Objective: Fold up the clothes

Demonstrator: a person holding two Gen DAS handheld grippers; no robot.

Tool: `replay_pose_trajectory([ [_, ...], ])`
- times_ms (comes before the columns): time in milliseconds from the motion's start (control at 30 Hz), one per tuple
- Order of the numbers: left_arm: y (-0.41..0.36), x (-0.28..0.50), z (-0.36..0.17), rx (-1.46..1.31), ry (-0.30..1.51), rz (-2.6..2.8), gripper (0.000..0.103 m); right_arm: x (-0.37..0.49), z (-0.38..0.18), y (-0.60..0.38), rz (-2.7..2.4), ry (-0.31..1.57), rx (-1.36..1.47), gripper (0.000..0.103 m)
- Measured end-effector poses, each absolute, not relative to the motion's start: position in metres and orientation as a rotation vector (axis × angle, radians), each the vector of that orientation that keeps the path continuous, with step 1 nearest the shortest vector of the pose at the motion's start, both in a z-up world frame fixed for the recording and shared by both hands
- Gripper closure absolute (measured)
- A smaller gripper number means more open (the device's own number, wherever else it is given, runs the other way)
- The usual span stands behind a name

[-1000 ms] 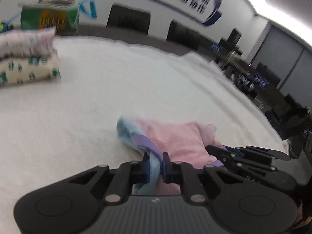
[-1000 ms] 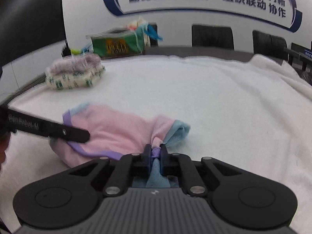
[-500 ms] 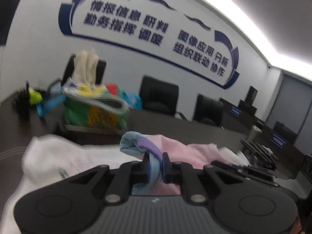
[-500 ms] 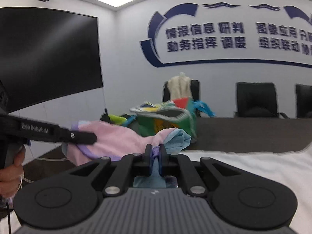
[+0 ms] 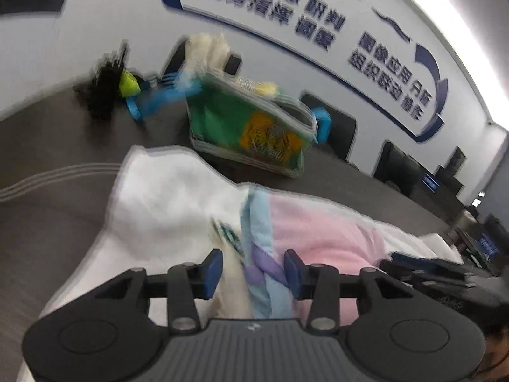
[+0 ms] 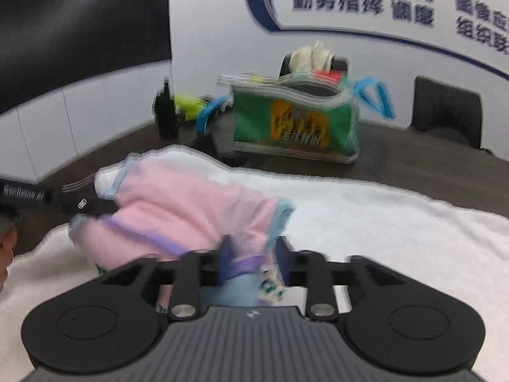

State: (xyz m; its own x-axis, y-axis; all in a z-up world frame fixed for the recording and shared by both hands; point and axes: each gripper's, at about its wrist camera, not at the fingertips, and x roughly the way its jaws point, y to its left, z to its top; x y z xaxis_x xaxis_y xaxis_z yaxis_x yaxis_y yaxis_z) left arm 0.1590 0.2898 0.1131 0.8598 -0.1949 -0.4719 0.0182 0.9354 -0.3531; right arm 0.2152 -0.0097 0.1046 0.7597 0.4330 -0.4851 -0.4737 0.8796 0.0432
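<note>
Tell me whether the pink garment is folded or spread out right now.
Folded. The pink garment sits as a compact doubled bundle on the white towel, its purple-trimmed edge lying between both grippers' open jaws.

The shirt (image 6: 191, 203) is pink with light blue and purple edges. The bag (image 6: 296, 124) is green and orange.

The left gripper (image 5: 253, 269) has its jaws spread apart, blue pads (image 5: 213, 269) standing on either side of the cloth between them without pinching it. The right gripper (image 6: 253, 259) is likewise parted, its fingers wide of the fabric. In the right wrist view the left gripper's dark finger reaches in from the left edge.
</note>
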Motion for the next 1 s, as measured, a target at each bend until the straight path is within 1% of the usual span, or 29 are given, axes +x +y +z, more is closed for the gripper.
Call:
replay_pose_trajectory([
  [100, 0.269, 0.151, 0.146, -0.275, 0.382, -0.083, 0.063, 0.206, 0.132, -0.021, 0.476, 0.392, -0.043, 0.067],
  [133, 0.257, 0.154, 0.149, -0.249, 0.362, -0.078, 0.064, 0.211, 0.136, -0.019, 0.487, 0.365, -0.029, 0.074],
  [167, 0.243, 0.162, 0.145, -0.215, 0.373, -0.073, 0.068, 0.217, 0.133, -0.010, 0.505, 0.377, -0.029, 0.078],
  [200, 0.229, 0.174, 0.136, -0.174, 0.412, -0.062, 0.075, 0.223, 0.129, -0.002, 0.523, 0.390, -0.029, 0.086],
  [233, 0.219, 0.186, 0.118, -0.150, 0.470, -0.044, 0.091, 0.229, 0.125, 0.007, 0.538, 0.404, -0.031, 0.088],
  [267, 0.209, 0.198, 0.098, -0.129, 0.532, -0.025, 0.094, 0.235, 0.112, 0.015, 0.524, 0.430, -0.055, 0.088],
  [367, 0.208, 0.192, 0.070, -0.135, 0.509, -0.004, 0.093, 0.253, 0.073, 0.040, 0.484, 0.505, -0.122, 0.090],
  [400, 0.211, 0.186, 0.074, -0.147, 0.502, -0.011, 0.092, 0.250, 0.074, 0.035, 0.493, 0.495, -0.091, 0.090],
  [467, 0.219, 0.168, 0.100, -0.198, 0.485, -0.030, 0.083, 0.231, 0.085, 0.021, 0.506, 0.462, -0.059, 0.088],
  [500, 0.218, 0.153, 0.117, -0.213, 0.450, -0.038, 0.080, 0.215, 0.094, 0.013, 0.509, 0.441, -0.055, 0.087],
  [533, 0.213, 0.132, 0.134, -0.212, 0.404, -0.052, 0.070, 0.199, 0.103, 0.004, 0.513, 0.419, -0.051, 0.083],
  [567, 0.207, 0.108, 0.150, -0.193, 0.366, -0.079, 0.054, 0.184, 0.112, -0.004, 0.517, 0.398, -0.047, 0.079],
  [600, 0.202, 0.091, 0.159, -0.169, 0.355, -0.097, 0.046, 0.168, 0.121, -0.012, 0.520, 0.376, -0.042, 0.066],
  [633, 0.193, 0.072, 0.165, -0.145, 0.356, -0.110, 0.035, 0.152, 0.131, -0.020, 0.524, 0.354, -0.038, 0.055],
  [667, 0.185, 0.057, 0.164, -0.132, 0.363, -0.117, 0.028, 0.137, 0.140, -0.029, 0.527, 0.333, -0.034, 0.053],
  [700, 0.177, 0.046, 0.156, -0.138, 0.388, -0.116, 0.026, 0.121, 0.149, -0.037, 0.531, 0.311, -0.030, 0.052],
  [733, 0.169, 0.036, 0.147, -0.146, 0.415, -0.113, 0.024, 0.105, 0.156, -0.045, 0.533, 0.294, -0.026, 0.047],
  [767, 0.162, 0.028, 0.133, -0.152, 0.453, -0.106, 0.023, 0.089, 0.148, -0.054, 0.530, 0.318, -0.023, 0.043],
  [800, 0.151, 0.022, 0.118, -0.137, 0.492, -0.094, 0.023, 0.073, 0.139, -0.062, 0.525, 0.344, -0.021, 0.031],
  [833, 0.140, 0.017, 0.102, -0.117, 0.532, -0.082, 0.023, 0.058, 0.125, -0.069, 0.510, 0.377, -0.028, 0.023],
  [933, 0.107, 0.008, 0.059, -0.037, 0.633, -0.042, 0.023, 0.030, 0.077, -0.085, 0.434, 0.520, -0.053, 0.022],
  [1000, 0.094, 0.005, 0.043, -0.016, 0.671, -0.033, 0.023, 0.021, 0.051, -0.093, 0.372, 0.590, -0.062, 0.022],
])
